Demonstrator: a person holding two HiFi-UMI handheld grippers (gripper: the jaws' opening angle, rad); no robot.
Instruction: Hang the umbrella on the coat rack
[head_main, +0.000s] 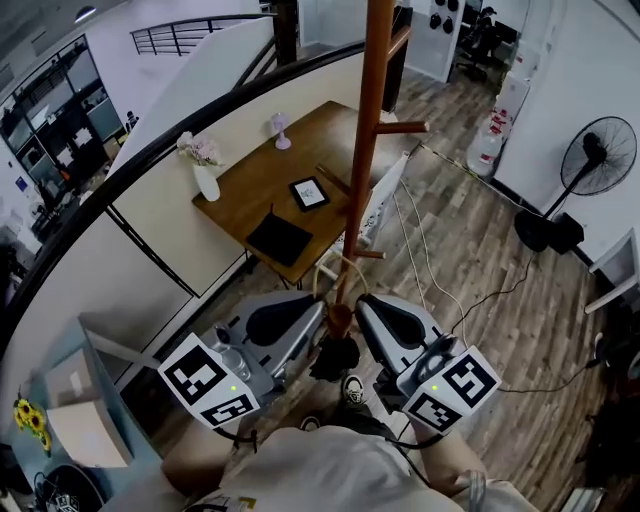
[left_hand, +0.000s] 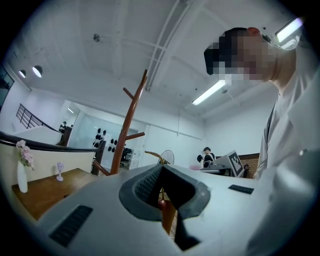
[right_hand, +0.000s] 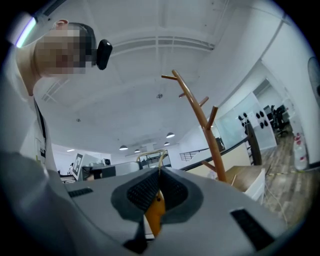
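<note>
The coat rack is a tall orange-brown pole with short pegs, standing just beyond my hands. The umbrella's brown handle sits between both grippers, its thin curved hook rising beside the pole and its dark folded body hanging below. My left gripper and right gripper point upward and are each shut on the handle. In the left gripper view the handle shows between the shut pads of the left gripper, with the rack behind. The right gripper pinches the orange handle beside the rack.
A wooden table behind the rack carries a vase, a tablet and a black pad. A white panel leans by the pole. A standing fan and loose cables lie right. A curved railing runs left.
</note>
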